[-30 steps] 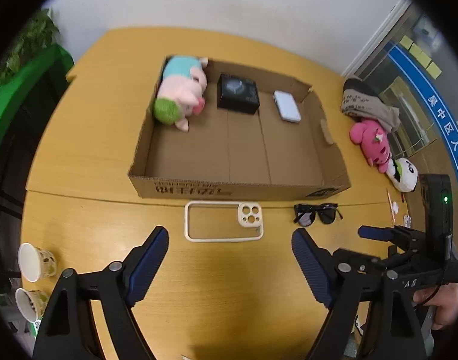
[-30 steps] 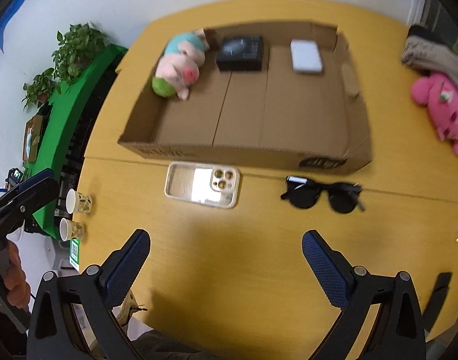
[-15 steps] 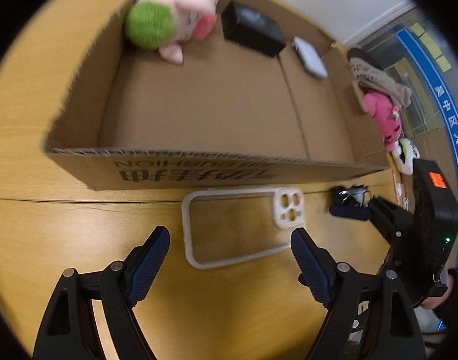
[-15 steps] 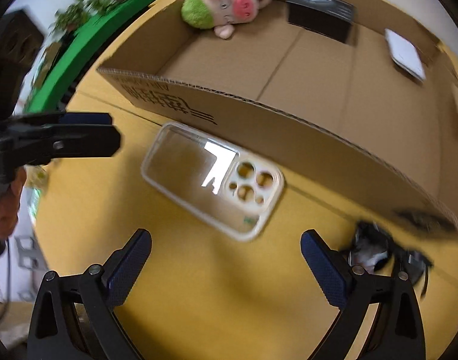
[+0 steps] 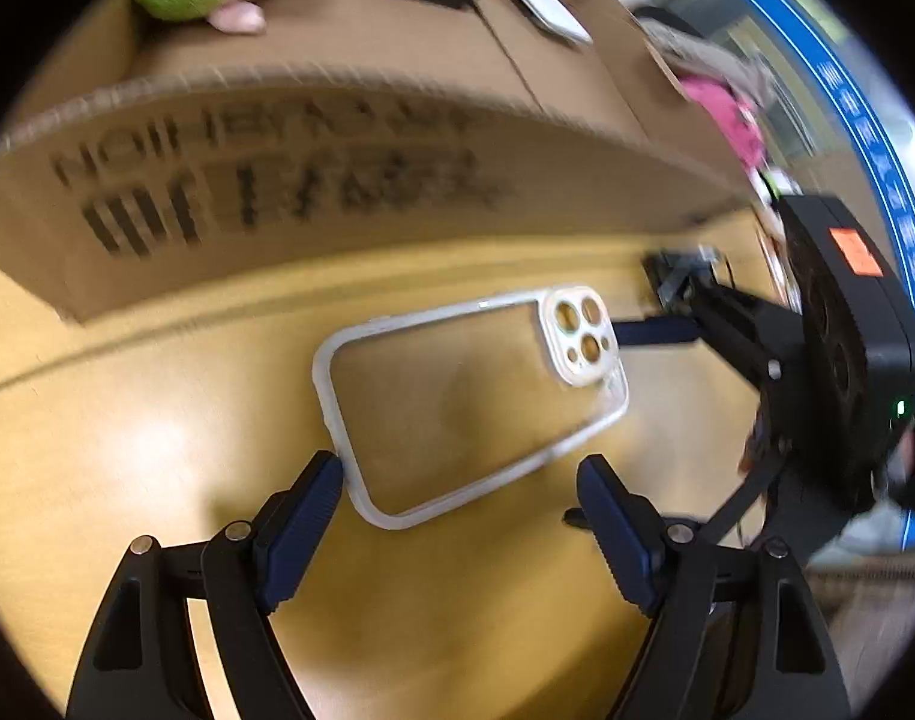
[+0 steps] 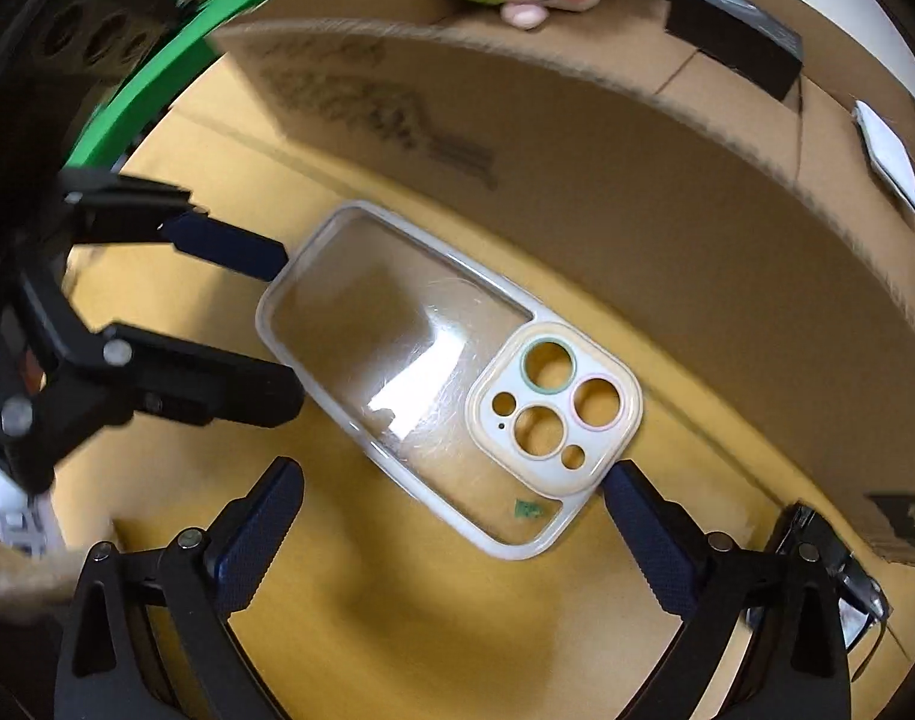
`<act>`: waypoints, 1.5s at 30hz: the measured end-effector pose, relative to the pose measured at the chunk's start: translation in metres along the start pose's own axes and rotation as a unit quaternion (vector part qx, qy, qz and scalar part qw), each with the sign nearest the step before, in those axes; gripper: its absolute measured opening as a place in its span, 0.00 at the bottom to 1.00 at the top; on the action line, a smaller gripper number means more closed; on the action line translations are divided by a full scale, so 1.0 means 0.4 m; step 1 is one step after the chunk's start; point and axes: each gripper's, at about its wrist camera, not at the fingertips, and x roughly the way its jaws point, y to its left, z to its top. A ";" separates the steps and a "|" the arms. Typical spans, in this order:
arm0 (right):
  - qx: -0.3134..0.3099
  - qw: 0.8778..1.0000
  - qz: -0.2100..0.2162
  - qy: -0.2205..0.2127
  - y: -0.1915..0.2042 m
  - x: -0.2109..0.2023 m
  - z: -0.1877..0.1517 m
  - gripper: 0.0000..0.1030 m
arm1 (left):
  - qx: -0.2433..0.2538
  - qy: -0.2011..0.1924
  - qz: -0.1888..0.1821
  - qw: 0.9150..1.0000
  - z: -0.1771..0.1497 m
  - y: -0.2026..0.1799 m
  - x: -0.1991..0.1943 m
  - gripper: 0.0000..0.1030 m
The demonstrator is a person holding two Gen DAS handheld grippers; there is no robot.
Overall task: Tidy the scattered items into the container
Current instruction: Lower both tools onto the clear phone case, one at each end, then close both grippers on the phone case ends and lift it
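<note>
Phone case (image 5: 469, 402) lies flat on the worktop (image 5: 157, 450), long axis diagonal; both tools, left (image 5: 457, 501) and right (image 6: 451, 510), gape empty right at it, so either works.

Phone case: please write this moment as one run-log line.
target: phone case flat on table, outside cardboard box | left tool: open, around one end | right tool: open, around camera-cutout end | not lifted
</note>
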 end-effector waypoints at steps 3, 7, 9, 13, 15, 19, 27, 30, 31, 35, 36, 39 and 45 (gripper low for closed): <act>-0.045 0.999 0.013 0.017 0.036 -0.003 -0.052 0.98 | 0.071 0.024 0.026 0.997 -0.036 -0.048 0.002 0.77; -0.120 0.992 -0.018 0.023 0.068 -0.013 -0.091 0.97 | 0.208 0.031 0.116 0.971 -0.059 -0.111 0.005 0.78; -0.154 0.987 -0.032 0.016 0.070 -0.022 -0.090 0.97 | 0.265 0.037 0.151 0.952 -0.061 -0.125 0.014 0.78; -0.219 0.974 -0.052 0.011 0.065 -0.015 -0.065 0.97 | 0.340 0.047 0.182 0.922 -0.041 -0.142 0.040 0.79; -0.242 0.969 -0.055 0.013 0.055 0.000 -0.045 0.97 | 0.373 0.048 0.183 0.908 -0.028 -0.154 0.050 0.79; -0.257 0.965 -0.042 0.031 0.026 0.037 -0.017 0.97 | 0.393 0.046 0.173 0.902 0.003 -0.159 0.058 0.79; -0.272 0.962 -0.020 0.024 0.001 0.052 -0.011 0.93 | 0.428 0.044 0.162 0.888 0.034 -0.174 0.054 0.79; -0.290 0.957 -0.014 0.019 0.004 0.046 -0.017 0.84 | 0.444 0.041 0.160 0.881 0.045 -0.186 0.042 0.79; -0.299 0.954 -0.012 0.018 0.008 0.045 -0.019 0.79 | 0.450 0.043 0.160 0.878 0.044 -0.192 0.043 0.79; -0.329 0.944 -0.006 0.022 0.020 0.051 -0.024 0.79 | 0.471 0.056 0.135 0.870 -0.025 -0.184 0.049 0.79; -0.332 0.943 -0.005 0.023 0.020 0.052 -0.023 0.79 | 0.474 0.057 0.130 0.869 -0.029 -0.185 0.049 0.79; -0.342 0.939 -0.002 0.024 0.017 0.056 -0.023 0.79 | 0.471 0.077 0.107 0.872 -0.035 -0.171 0.059 0.79; -0.373 0.927 0.008 0.028 0.009 0.062 -0.031 0.79 | 0.510 0.100 0.108 0.848 -0.087 -0.164 0.077 0.80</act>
